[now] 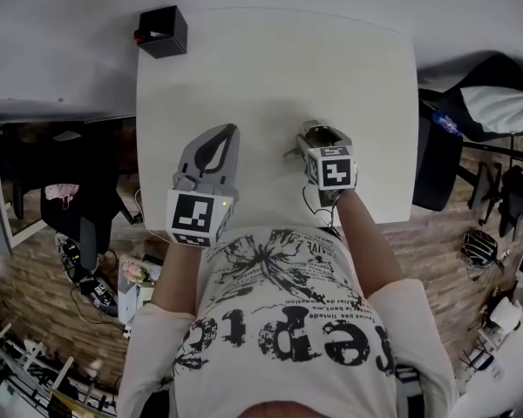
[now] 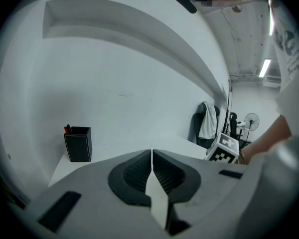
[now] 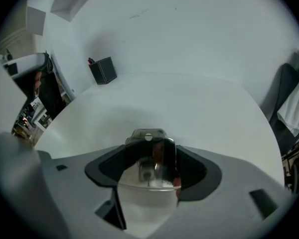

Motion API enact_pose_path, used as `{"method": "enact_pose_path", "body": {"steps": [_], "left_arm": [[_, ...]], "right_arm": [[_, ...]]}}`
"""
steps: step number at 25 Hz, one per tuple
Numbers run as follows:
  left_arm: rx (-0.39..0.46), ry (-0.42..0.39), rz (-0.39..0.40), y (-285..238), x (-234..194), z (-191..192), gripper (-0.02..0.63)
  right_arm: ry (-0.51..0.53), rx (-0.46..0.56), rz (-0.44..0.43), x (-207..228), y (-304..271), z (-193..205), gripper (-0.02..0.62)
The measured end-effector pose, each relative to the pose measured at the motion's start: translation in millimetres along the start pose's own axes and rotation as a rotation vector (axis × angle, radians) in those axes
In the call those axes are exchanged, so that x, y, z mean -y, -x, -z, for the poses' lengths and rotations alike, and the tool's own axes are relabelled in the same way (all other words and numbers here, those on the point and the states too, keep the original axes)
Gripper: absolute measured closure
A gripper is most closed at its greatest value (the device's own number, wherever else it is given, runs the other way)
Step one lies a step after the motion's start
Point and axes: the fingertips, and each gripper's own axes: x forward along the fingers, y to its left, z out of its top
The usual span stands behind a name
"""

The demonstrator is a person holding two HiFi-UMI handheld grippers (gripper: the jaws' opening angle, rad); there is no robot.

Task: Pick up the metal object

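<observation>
**A:** Where is the metal object now?

**B:** The metal object (image 3: 149, 156) is on the white table (image 1: 270, 50), right of the middle and nearer to the near edge than to the far one. It is shiny, with a small round head at its far end. It lies directly between the jaws of my right gripper (image 1: 319, 134).

**A:** So do you have a grip on it?

**B:** No. My right jaws stand wide apart, one on each side of the object. In the right gripper view I see the dark pads close to both its sides, but I cannot say that they press on it. The gripper points steeply down at it.

**A:** And your left gripper?

**B:** My left gripper (image 1: 232, 131) is over the near left part of the table and points toward the far edge. Its jaws are fully together, pad against pad, and nothing is between them. I cannot tell if it touches the table top.

**A:** What else stands on the table?

**B:** A black pen holder (image 1: 163, 31) stands at the far left corner, well apart from both grippers. Something red sticks up out of it.
</observation>
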Motion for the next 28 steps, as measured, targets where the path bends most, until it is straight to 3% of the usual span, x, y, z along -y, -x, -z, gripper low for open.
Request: {"method": "enact_pose_path", "body": {"steps": [6,14,22,28], "left_arm": [[0.017,-0.006,-0.001,-1.8,-3.0,0.5,0.595],[0.037,-0.02,-0.016,8.3,5.2,-16.8,0.595],[0.036,-0.072,-0.041,23.8,30.0,-33.4,0.595],[0.109,-0.109,-0.104,35.5,43.5,-73.5,0.595]], "right_arm": [[-0.004,-0.01,0.029,0.4,-5.2,0.0,0.301],[0.018,0.001,-0.012,-1.7,2.7,-1.0,0.314],[0.064,0.229,-0.045,-3.0,60.8,-39.3,0.314],[0.098,0.414,-0.065,4.5,123.1,-77.6,0.314]]}}
